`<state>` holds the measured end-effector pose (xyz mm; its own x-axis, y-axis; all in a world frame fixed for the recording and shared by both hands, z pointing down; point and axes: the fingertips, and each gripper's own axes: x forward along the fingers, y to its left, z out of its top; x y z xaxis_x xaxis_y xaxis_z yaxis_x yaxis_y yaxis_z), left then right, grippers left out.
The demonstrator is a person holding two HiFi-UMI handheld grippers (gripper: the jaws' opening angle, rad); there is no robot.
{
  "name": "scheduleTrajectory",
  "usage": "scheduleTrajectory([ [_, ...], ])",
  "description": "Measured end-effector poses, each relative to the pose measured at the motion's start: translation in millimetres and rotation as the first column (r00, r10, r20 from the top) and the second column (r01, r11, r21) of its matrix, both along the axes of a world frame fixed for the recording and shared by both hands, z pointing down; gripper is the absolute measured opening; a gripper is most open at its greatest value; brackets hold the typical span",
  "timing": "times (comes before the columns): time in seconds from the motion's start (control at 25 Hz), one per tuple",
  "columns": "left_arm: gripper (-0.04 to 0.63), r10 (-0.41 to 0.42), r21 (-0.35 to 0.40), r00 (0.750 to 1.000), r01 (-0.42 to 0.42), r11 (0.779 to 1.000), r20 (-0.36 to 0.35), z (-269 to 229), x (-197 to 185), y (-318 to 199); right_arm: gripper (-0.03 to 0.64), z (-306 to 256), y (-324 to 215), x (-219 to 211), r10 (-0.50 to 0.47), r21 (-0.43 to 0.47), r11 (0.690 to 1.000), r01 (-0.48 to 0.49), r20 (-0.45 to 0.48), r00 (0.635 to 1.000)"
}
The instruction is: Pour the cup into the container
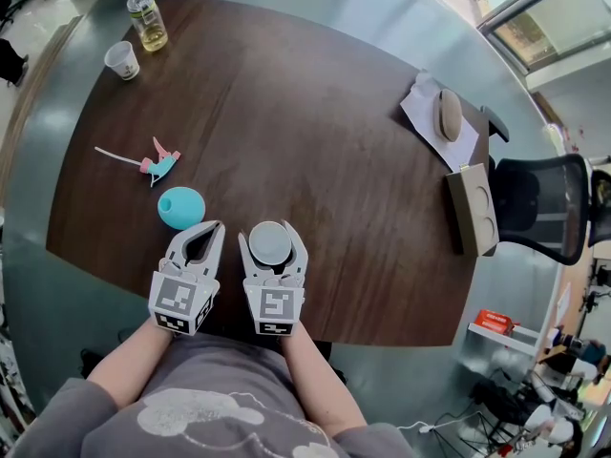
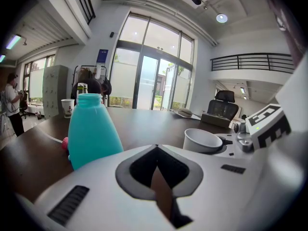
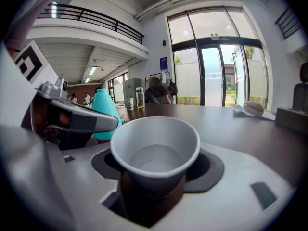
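A white paper cup (image 1: pixel 271 241) stands on the dark wooden table (image 1: pixel 315 132) near its front edge, between the jaws of my right gripper (image 1: pixel 272 235). In the right gripper view the jaws press on the cup's (image 3: pixel 155 150) lower sides. I cannot tell whether anything is inside it. The teal bottle-shaped container (image 1: pixel 180 207) stands upright just left of and beyond my left gripper (image 1: pixel 212 227). Its open neck shows in the left gripper view (image 2: pixel 91 129). The left gripper (image 2: pixel 156 148) has its tips together and nothing between them.
At the far left stand a second paper cup (image 1: pixel 121 59) and a glass of yellow liquid (image 1: pixel 147 20). A pink and teal spray trigger (image 1: pixel 158 164) lies behind the container. At the right are a mouse on paper (image 1: pixel 449 114), a box (image 1: pixel 473 208) and a chair (image 1: pixel 539 203).
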<state>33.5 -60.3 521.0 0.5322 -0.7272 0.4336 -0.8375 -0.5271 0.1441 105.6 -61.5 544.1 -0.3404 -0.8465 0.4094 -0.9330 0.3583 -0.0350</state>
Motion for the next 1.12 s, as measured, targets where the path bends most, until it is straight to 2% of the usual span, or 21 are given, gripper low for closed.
scheduleTrajectory([
  [0.32, 0.008, -0.004, 0.006, 1.0, 0.004, 1.0, -0.001, -2, -1, 0, 0.302, 0, 0, 0, -0.003, 0.001, 1.0, 0.003, -0.002, 1.0],
  [0.56, 0.008, -0.021, 0.011, 0.999, 0.021, 1.0, -0.044, -17, 3, -3, 0.302, -12, 4, 0, -0.012, 0.013, 1.0, 0.012, 0.006, 1.0],
  [0.76, 0.008, -0.013, 0.055, 0.997, 0.017, 0.998, -0.073, -39, 11, -8, 0.302, -34, 5, 6, -0.012, 0.017, 1.0, 0.011, 0.059, 0.998],
  [1.12, 0.008, 0.006, 0.142, 0.994, 0.01, 0.99, -0.111, -80, 22, -12, 0.302, -83, -3, 25, 0.012, 0.058, 0.998, -0.017, 0.09, 0.996],
])
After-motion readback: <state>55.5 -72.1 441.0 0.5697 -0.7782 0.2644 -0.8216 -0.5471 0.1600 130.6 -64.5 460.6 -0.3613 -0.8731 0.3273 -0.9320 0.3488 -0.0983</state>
